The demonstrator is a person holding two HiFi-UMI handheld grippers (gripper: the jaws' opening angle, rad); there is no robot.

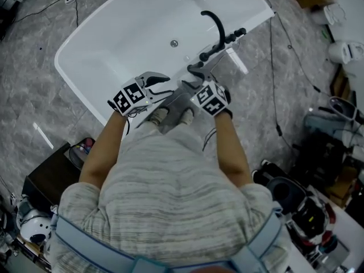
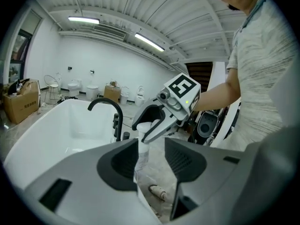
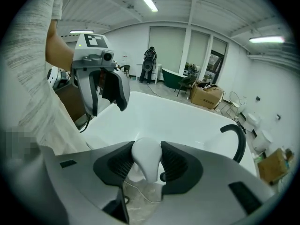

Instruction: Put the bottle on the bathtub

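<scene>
A white oval bathtub [image 1: 133, 30] fills the upper part of the head view, standing on a grey marbled floor [image 1: 34, 90], and this floor is the surface under everything else. The person in a pale striped shirt [image 1: 170, 192] stands at the tub's near long side with both bare forearms stretched forward. A black curved faucet [image 1: 215, 24] rises beside the tub's rim on the person's right. The left gripper [image 2: 151, 165] points across toward the right one; its claw stands apart, holding nothing, and in the left gripper view the bottle shows in the gap between its two jaws, close to one of them, though I cannot tell whether it touches. The right gripper [image 3: 147, 162] has its claw clamped on the rounded white pump top [image 2: 144, 125] of a slim clear plastic bottle [image 2: 141, 150], which hangs upright below the claw. The bottle is in the air, just beside the tub's near rim and near the faucet, with marbled floor showing beneath it in both gripper views, so it is not yet set on the bathtub. A light-coloured shoe [image 2: 157, 191] of the person shows on the floor below the bottle. Far off in the left gripper view a brown cardboard box [image 2: 21, 104] stands beyond the tub's other end.
</scene>
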